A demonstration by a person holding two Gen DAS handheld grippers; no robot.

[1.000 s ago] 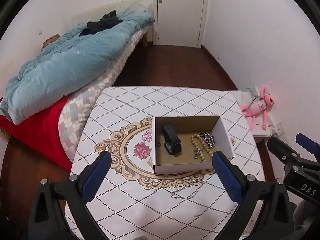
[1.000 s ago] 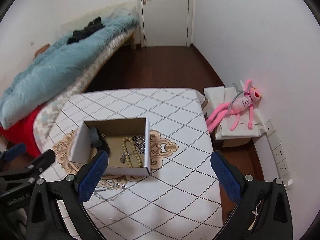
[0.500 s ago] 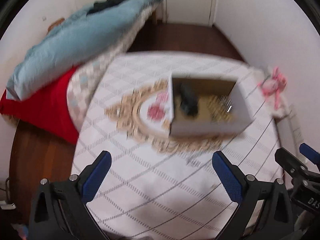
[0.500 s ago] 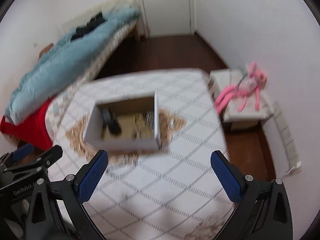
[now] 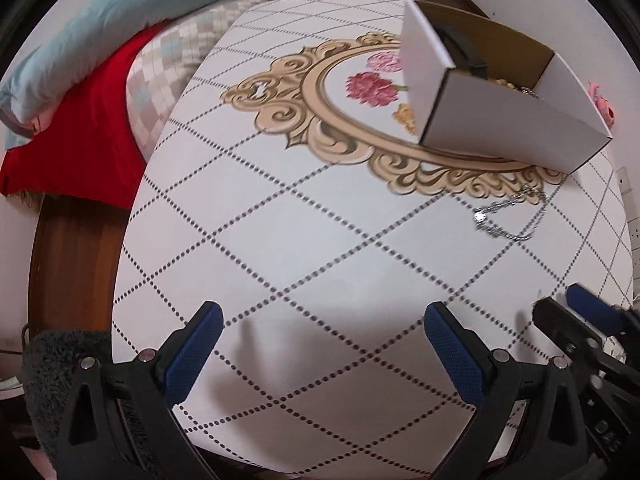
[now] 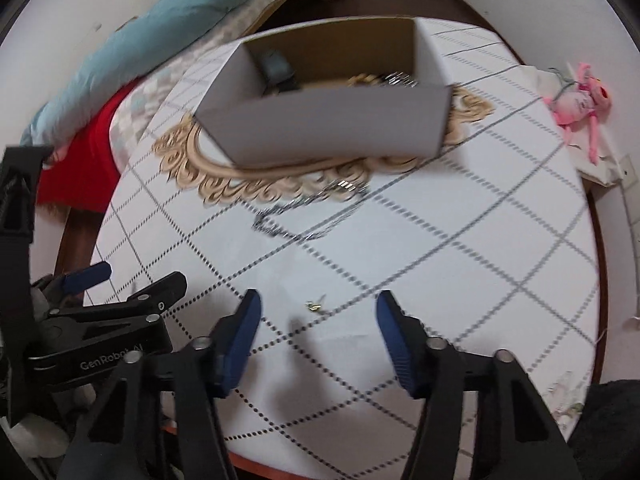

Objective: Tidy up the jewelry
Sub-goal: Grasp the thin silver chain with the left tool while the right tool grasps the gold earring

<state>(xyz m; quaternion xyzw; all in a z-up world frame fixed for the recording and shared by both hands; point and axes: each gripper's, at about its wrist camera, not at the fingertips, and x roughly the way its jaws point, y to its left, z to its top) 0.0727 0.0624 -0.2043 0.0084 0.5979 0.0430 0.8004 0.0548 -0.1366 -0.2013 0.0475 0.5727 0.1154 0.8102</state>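
A white cardboard box stands on the patterned table; it also shows in the right wrist view. Inside it lie a black watch, a beaded bracelet and silver pieces. A silver chain necklace lies on the table in front of the box, and shows in the right wrist view. A small gold earring lies just ahead of my right gripper, which is open and empty, low over the table. My left gripper is open and empty over the table's near edge.
A bed with a blue duvet and a red sheet runs along the left. A pink plush toy lies on a low stand at the right. Wall sockets are on the right wall.
Both grippers have dropped low towards the table and moved closer to the box. My right gripper's jaws have narrowed around the earring's position.
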